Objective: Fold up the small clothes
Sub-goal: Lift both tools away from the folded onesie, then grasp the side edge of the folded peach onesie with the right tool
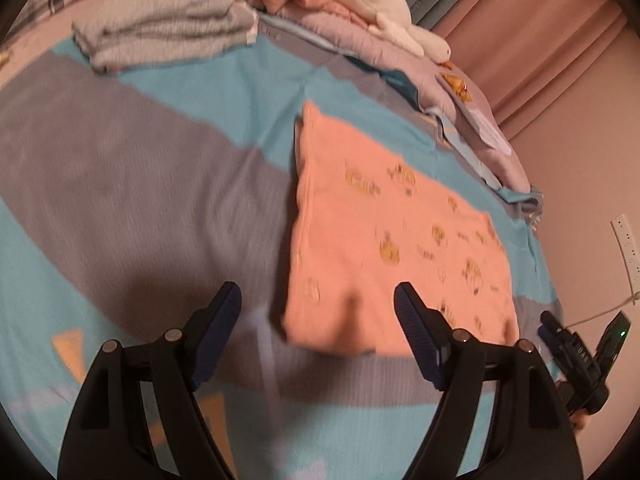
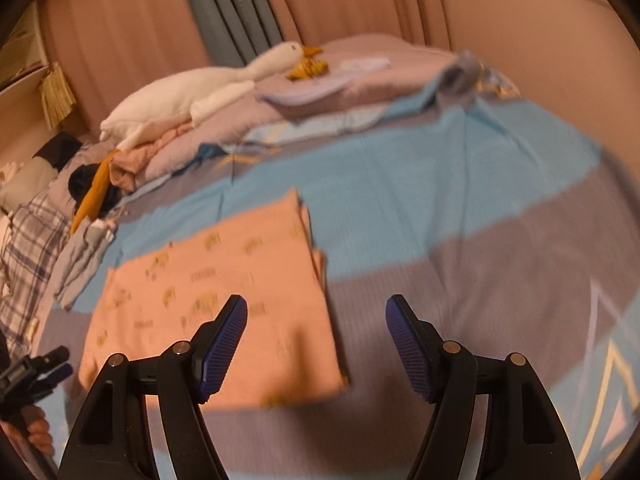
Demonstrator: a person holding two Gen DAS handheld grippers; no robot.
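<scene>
Pink garment [image 1: 384,232] lies flat on the bedspread [image 1: 140,184], folded into a rough rectangle, nothing holding it. Left wrist view: it sits centre to lower right of frame, long axis running from upper centre down toward lower right, near edge just past the tips of the left gripper [image 1: 318,300]. Left gripper jaws wide apart, empty, right-hand pad over the cloth's lower edge but not pressing it. Right wrist view: same garment [image 2: 212,300] fills lower left to centre, the right gripper [image 2: 316,316] with jaws spread wide, empty, left pad over the cloth's near right corner. Both about equally near, one at each near corner; next fold probably takes the short near edge. Fabric soft thin knit, small yellow prints, layered edge at the far side. Bedspread ribbed teal and grey bands. Grey folded pile [image 1: 168,28] upper left, white plush goose [image 2: 200,92] on the heaped pinkish bedding [image 2: 360,76] behind
</scene>
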